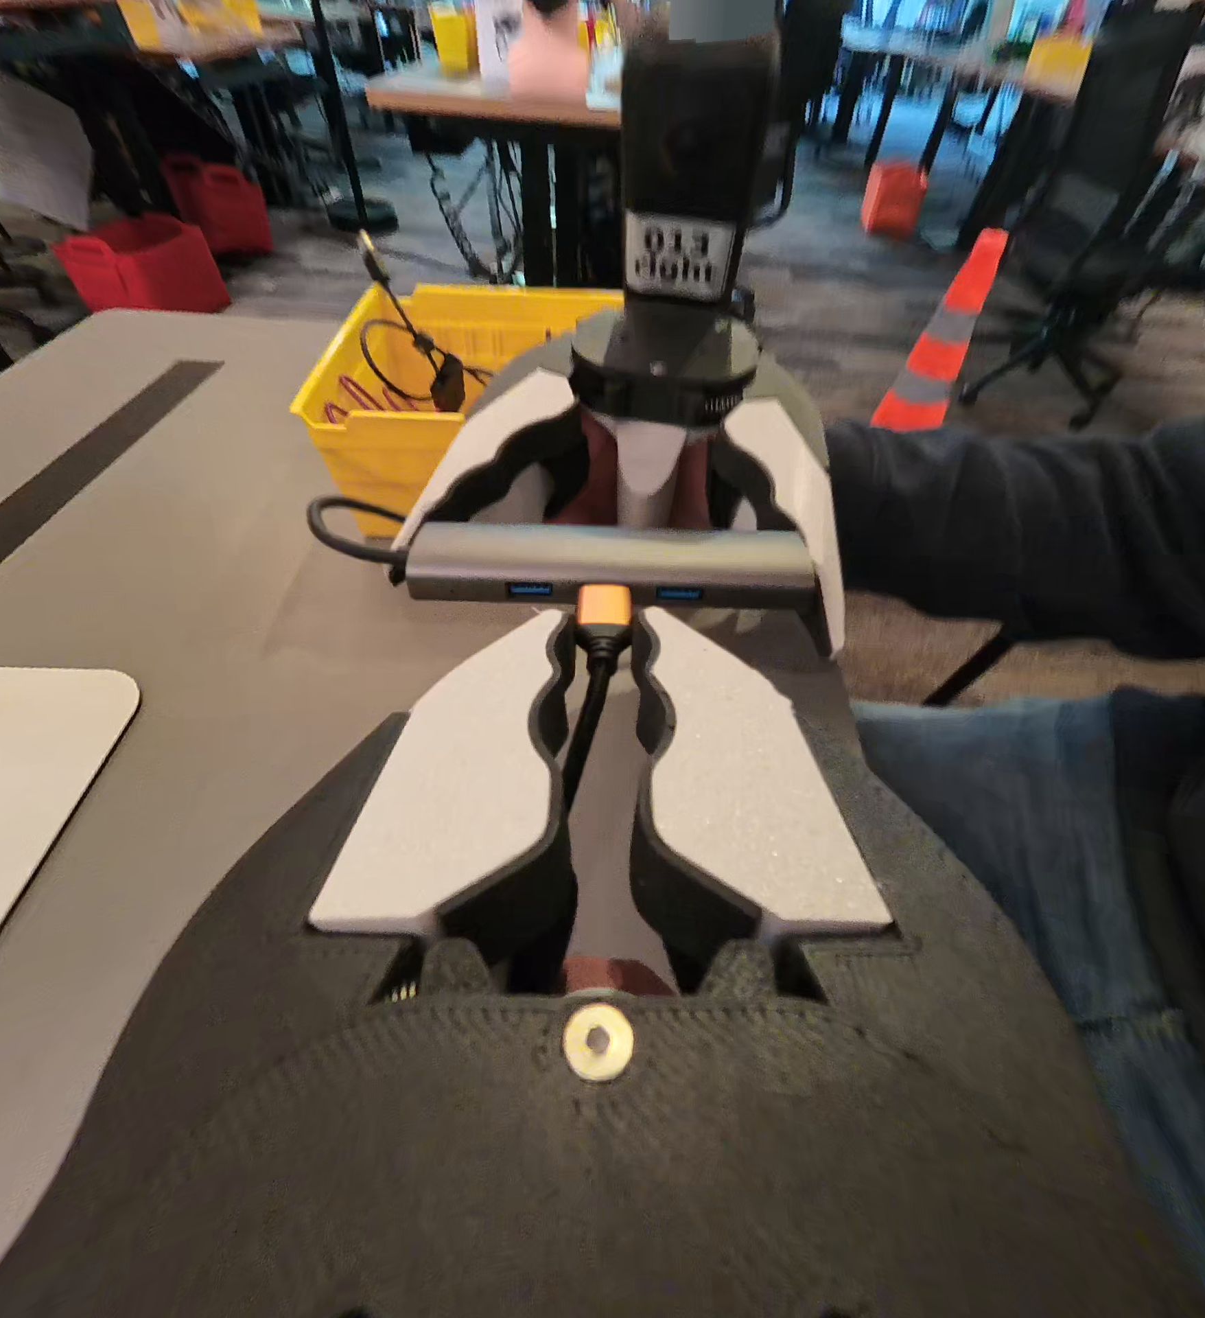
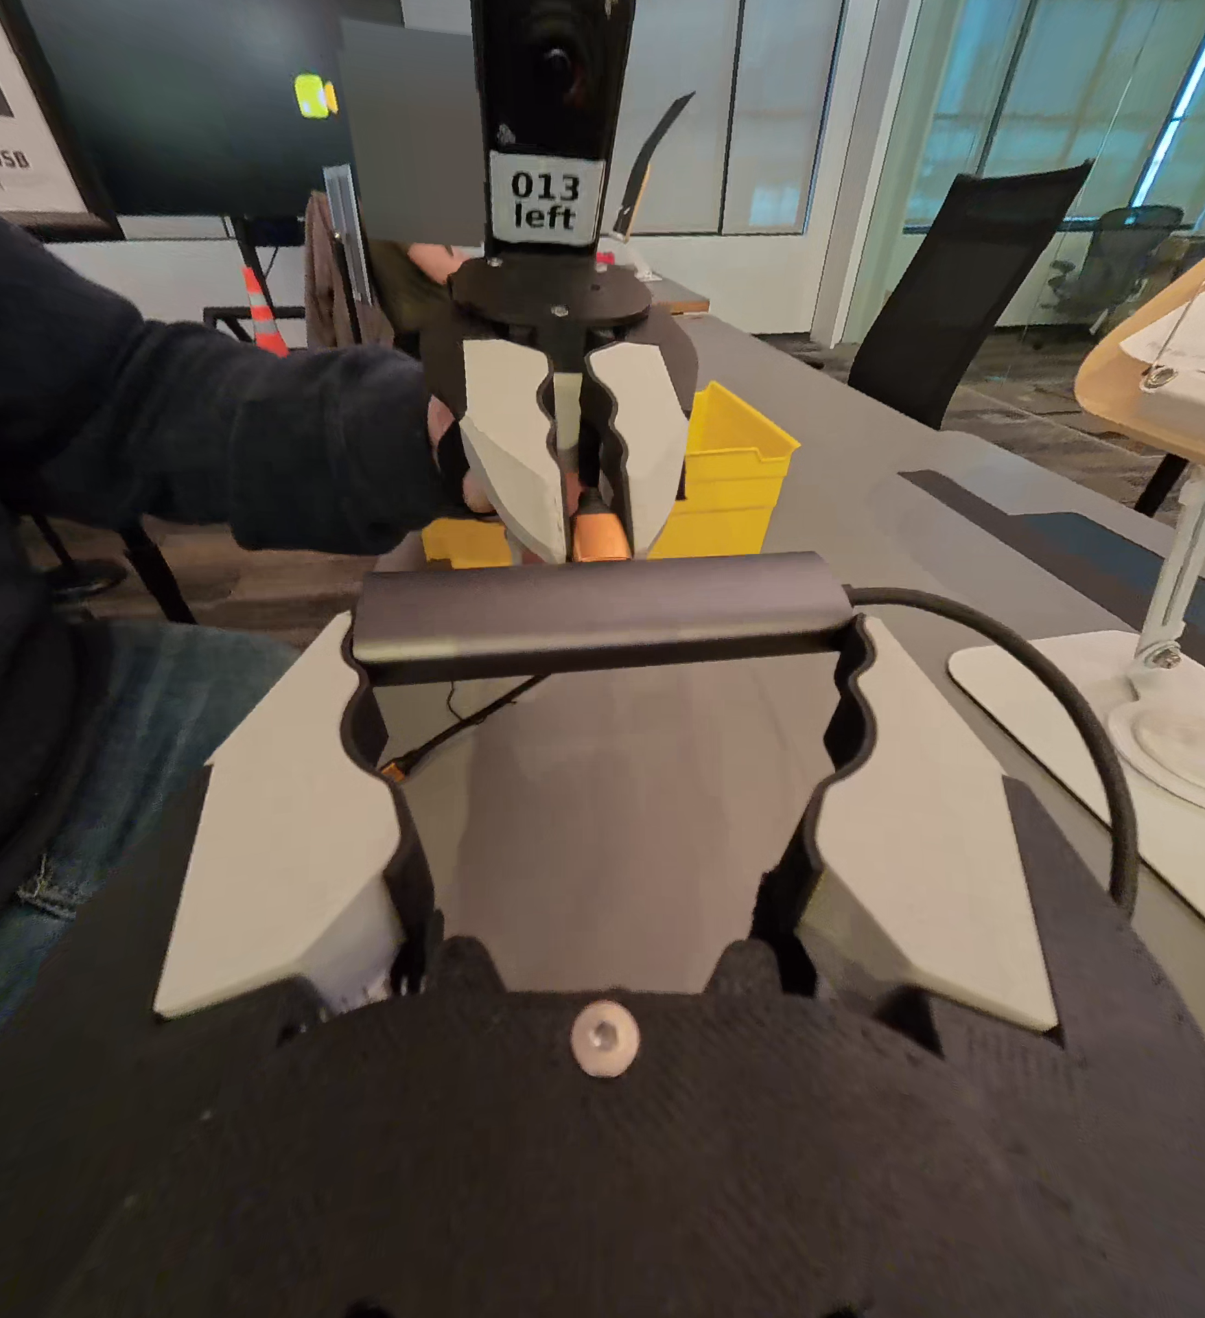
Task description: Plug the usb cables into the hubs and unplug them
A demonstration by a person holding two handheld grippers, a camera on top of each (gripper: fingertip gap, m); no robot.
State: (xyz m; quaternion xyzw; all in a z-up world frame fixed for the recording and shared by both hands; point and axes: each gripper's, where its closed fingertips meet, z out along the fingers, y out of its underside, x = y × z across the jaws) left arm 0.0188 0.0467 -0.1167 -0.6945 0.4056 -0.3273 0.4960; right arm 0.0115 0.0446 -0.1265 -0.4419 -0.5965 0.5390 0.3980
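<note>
A grey USB hub (image 1: 610, 553) is held off the table, lengthwise between the fingers of my right gripper (image 2: 607, 642), which is shut on its two ends. In the right wrist view the hub (image 2: 600, 606) spans the fingertips. My left gripper (image 1: 603, 631) is shut on an orange USB plug (image 1: 604, 603) with a black cable. The plug's front end sits in the hub's side, between two blue ports. In the right wrist view the left gripper (image 2: 589, 549) faces me with the orange plug (image 2: 596, 538) against the hub's far side.
A yellow bin (image 1: 386, 442) with cables stands behind the hub on the grey table (image 1: 157, 535). The hub's own black cable (image 2: 999, 627) arcs to the right. Another orange-tipped cable (image 2: 400, 770) lies on the table. A white stand base (image 2: 1056, 685) is on the right. Only a small space, under 4 cm, lies between the two pairs of fingers.
</note>
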